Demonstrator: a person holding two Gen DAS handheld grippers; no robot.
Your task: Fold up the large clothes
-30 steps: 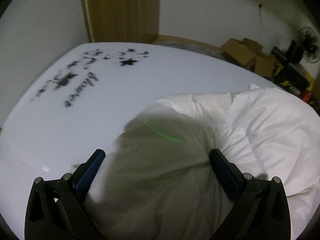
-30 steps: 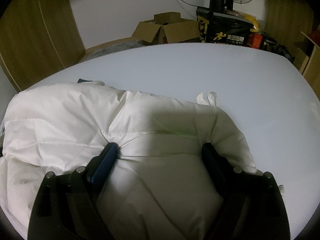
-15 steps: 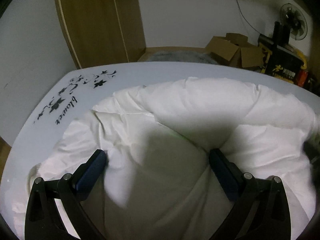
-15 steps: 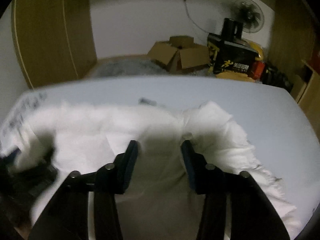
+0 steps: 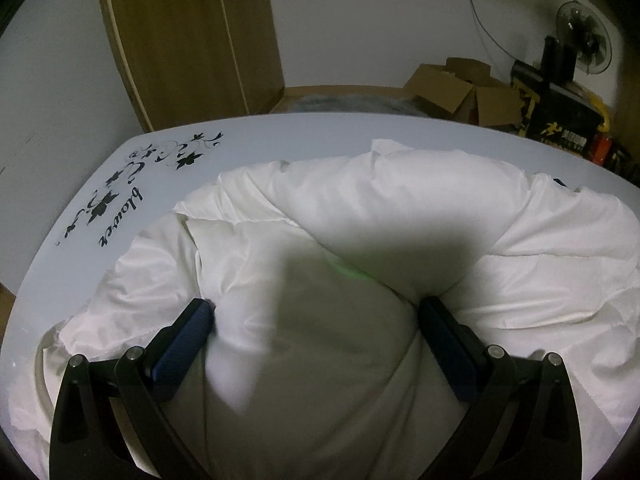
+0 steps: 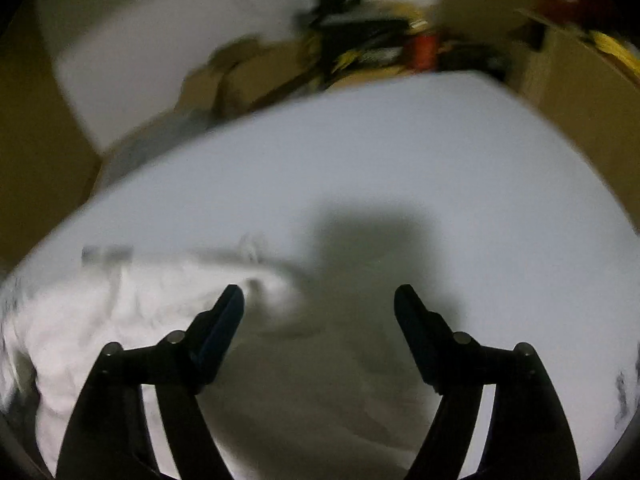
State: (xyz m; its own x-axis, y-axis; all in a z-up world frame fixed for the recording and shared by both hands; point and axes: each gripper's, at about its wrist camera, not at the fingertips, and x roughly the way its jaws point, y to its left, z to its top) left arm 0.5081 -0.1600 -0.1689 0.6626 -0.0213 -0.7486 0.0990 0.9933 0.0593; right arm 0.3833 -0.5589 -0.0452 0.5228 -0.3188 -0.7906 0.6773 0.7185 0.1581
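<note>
With the puffy white quilted garment heaped on the near part of the pale table, bulk between the wide-spread left gripper could spring back, since the right gripper gapes empty.

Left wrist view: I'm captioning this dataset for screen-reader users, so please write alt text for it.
A puffy white quilted garment lies heaped on a pale table, with the left claw spread wide around a bulging fold of it. Black floral lettering marks the table's left side; cardboard boxes and a fan stand behind.
</note>
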